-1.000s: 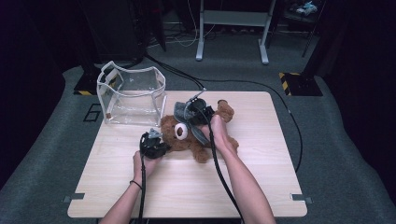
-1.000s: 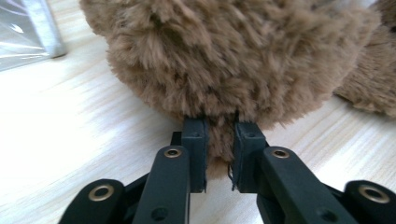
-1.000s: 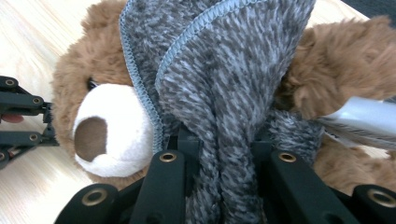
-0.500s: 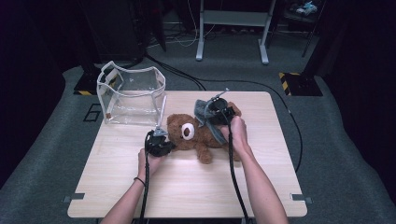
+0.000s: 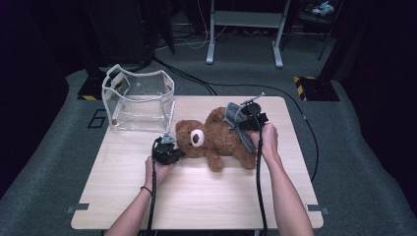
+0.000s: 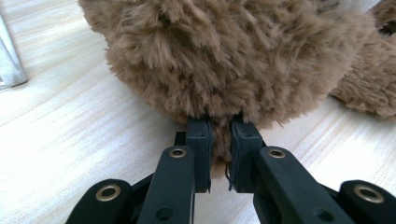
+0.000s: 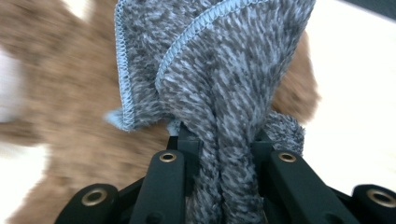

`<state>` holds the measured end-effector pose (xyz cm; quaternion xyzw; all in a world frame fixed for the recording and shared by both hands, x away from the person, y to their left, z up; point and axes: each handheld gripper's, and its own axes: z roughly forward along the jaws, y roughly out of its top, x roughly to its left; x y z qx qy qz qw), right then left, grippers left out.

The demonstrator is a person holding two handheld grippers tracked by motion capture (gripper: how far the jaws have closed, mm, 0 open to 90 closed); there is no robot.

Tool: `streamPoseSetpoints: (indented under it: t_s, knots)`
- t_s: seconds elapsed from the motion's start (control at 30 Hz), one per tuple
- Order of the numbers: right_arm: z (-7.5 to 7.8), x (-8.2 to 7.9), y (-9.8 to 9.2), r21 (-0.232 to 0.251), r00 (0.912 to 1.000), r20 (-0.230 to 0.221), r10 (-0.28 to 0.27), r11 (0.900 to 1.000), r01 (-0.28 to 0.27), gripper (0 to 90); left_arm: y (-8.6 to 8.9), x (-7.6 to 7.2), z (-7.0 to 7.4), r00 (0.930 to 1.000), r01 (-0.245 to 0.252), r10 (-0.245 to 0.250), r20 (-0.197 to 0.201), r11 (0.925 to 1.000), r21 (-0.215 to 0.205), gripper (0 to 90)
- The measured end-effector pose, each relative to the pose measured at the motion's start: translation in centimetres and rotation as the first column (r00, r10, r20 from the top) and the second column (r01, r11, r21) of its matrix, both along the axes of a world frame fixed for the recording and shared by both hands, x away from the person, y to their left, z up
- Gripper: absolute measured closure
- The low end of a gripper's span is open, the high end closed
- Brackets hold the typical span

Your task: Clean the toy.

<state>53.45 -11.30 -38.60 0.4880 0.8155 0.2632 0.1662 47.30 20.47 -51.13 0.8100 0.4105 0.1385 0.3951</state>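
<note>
- The brown teddy bear (image 5: 216, 140) lies on its back on the light wooden tabletop (image 5: 206, 201), near the middle, head toward the person's left, legs toward the right.
- The left tool (image 5: 169, 153) sits at the bear's head; in the left gripper view its black jaws are clenched on a tuft of the bear's fur (image 6: 219, 158), low at the edge of the head, just above the wood.
- The right tool (image 5: 248, 125) hovers over the bear's body and grasps a grey knitted cloth (image 5: 238, 123); in the right gripper view a bunched fold of that cloth (image 7: 229, 177) is pinched between the jaws, its blue-stitched hem fanning out above them.
- The cloth drapes over the bear's belly and one strip hangs down toward its leg.
- A clear plastic bag (image 5: 137, 101) with pale trim stands upright at the far left corner of the tabletop, mouth open to the top, just beside the bear's head but apart from it.
- Nothing seems to lie in the bag, though its glossy walls make the bottom hard to read.
- The right gripper view is blurred around the bear (image 7: 65, 93).
</note>
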Motion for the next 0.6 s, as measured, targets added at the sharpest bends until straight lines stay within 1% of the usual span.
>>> streamPoseSetpoints:
  t_s: [0.03,0.07,0.1,0.13,0.17,0.23,0.27,0.3,0.37,0.4,0.47,0.5,0.6]
  knots:
    - [0.4,-0.1,0.5,0.007,0.9998,0.008,0.02,1.0,-0.02,75.0,0.0,0.0,0.0,1.0,0.0,0.0,0.001,1.0,0.0,81.2]
    - [0.4,-0.1,0.5,0.007,0.9998,0.008,0.02,1.0,-0.02,75.0,0.0,0.0,0.0,1.0,0.0,0.0,0.001,1.0,0.0,81.2]
    - [1.1,-0.2,1.8,0.035,0.9982,-0.003,0.06,0.998,-0.059,75.0,-0.1,0.0,0.0,1.0,-0.004,0.004,0.004,1.0,0.001,81.2]
    - [1.2,-0.2,2.5,0.04,0.9973,0.003,0.073,0.997,-0.073,75.0,0.0,0.0,0.0,1.0,0.002,-0.002,-0.002,1.0,0.002,81.2]
    - [1.3,-0.1,3.3,0.036,0.9956,-0.001,0.094,0.995,-0.093,75.0,0.0,0.0,0.0,1.0,0.006,-0.006,-0.004,1.0,0.002,81.2]
    - [1.4,0.2,4.8,0.052,0.9937,-0.009,0.112,0.992,-0.111,75.0,-0.1,-0.1,0.0,1.0,-0.001,0.001,0.002,1.0,-0.003,81.2]
    - [1.4,0.2,4.8,0.052,0.9937,-0.009,0.112,0.992,-0.111,75.0,-0.1,-0.1,0.0,1.0,-0.001,0.001,0.002,1.0,-0.003,81.2]
    - [1.3,0.4,6.2,0.058,0.9909,-0.023,0.132,0.99,-0.131,75.0,-0.1,-0.1,0.0,1.0,-0.004,0.004,0.001,1.0,-0.008,81.2]
    - [1.2,0.7,7.4,0.046,0.986,-0.031,0.164,0.986,-0.162,74.9,-0.1,-0.1,0.0,1.0,0.003,-0.003,0.0,1.0,-0.004,81.2]
    - [1.0,0.9,8.2,0.06,0.985,-0.034,0.169,0.984,-0.167,74.9,-0.1,-0.1,0.0,1.0,0.002,-0.002,0.006,1.0,-0.003,81.2]
    - [0.8,1.1,9.4,0.049,0.9801,-0.031,0.196,0.98,-0.194,74.7,-0.1,-0.1,0.0,1.0,0.001,-0.001,0.003,0.9999,-0.01,81.2]
    - [0.7,1.2,9.9,0.044,0.9785,-0.035,0.203,0.978,-0.202,74.7,0.0,-0.1,0.0,1.0,0.005,-0.005,0.008,1.0,-0.004,81.2]
    - [0.2,1.3,11.1,0.04,0.9747,-0.052,0.217,0.976,-0.215,74.7,0.0,-0.1,-0.1,0.9999,0.005,-0.005,0.009,1.0,-0.002,81.2]
